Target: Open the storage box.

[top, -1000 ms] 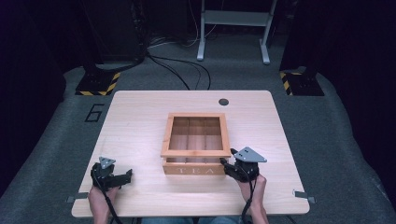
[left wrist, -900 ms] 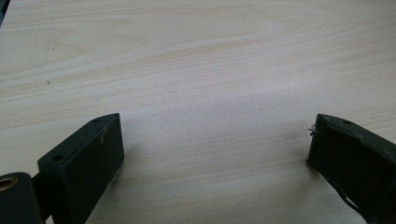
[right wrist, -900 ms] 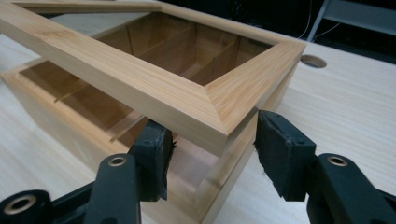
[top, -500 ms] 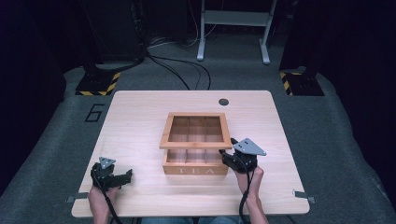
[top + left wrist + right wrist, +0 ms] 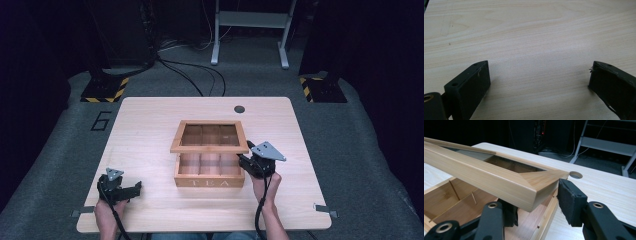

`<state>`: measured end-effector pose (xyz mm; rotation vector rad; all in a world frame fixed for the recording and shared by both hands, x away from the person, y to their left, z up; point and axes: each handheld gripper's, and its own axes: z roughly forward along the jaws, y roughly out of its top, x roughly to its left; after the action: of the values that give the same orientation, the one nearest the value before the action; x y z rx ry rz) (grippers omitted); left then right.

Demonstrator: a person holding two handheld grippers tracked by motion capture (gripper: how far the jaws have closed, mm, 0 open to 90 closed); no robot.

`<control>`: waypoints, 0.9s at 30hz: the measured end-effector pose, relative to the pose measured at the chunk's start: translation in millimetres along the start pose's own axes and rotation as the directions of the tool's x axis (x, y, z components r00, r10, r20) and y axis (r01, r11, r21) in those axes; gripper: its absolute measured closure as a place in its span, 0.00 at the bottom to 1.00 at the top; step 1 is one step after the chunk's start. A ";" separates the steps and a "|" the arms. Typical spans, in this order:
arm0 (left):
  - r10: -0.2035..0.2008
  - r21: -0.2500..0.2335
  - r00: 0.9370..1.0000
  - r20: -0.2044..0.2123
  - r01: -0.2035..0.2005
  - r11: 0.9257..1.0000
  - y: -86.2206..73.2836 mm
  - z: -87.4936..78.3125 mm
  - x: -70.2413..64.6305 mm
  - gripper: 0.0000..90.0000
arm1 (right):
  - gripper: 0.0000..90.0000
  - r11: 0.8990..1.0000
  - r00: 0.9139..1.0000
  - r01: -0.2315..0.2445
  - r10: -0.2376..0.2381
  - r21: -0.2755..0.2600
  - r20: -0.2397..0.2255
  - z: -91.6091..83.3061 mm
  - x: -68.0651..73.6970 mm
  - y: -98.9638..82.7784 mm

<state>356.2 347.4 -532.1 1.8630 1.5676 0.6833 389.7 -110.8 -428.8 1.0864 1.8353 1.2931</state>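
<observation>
A wooden tea box (image 5: 210, 182) with several compartments stands in the middle of the table (image 5: 150, 125). Its framed, glass-paned lid (image 5: 210, 148) is tilted up at the front, hinged at the far side. My right gripper (image 5: 243, 161) is at the lid's front right corner. In the right gripper view, my right gripper (image 5: 536, 202) has that corner of the lid (image 5: 486, 177) between its jaws, which have just been closing on it, above the open box (image 5: 446, 195). My left gripper (image 5: 136, 189) rests near the table's front left, its jaws wide apart over bare wood (image 5: 537, 70).
A round cable hole (image 5: 239, 109) sits in the table behind the box. Beyond the table are cables, a yellow-and-black striped base (image 5: 102, 89) and a grey metal frame (image 5: 250, 20) on the floor. Bare wood lies left of the box.
The lid's front edge has risen further off the box. My right gripper has gone up and slightly away with it. The left gripper has not moved.
</observation>
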 end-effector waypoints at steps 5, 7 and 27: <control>-0.001 -0.002 1.000 0.001 0.001 1.000 -0.1 0.2 0.0 0.04 | 0.59 1.000 1.000 0.008 -0.008 -0.006 0.003 0.4 -0.1 3.7; 0.000 0.000 1.000 0.001 0.000 1.000 0.0 0.0 0.0 0.04 | 0.59 1.000 1.000 0.007 -0.007 -0.009 0.007 1.0 -0.7 6.5; -0.001 -0.002 1.000 0.001 0.001 1.000 -0.1 0.2 0.0 0.04 | 0.59 1.000 1.000 0.006 -0.006 0.007 -0.014 7.0 -10.2 31.1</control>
<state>356.3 347.4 -532.3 1.8608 1.5656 0.6832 408.5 -111.4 -401.2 1.0778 1.8533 1.2946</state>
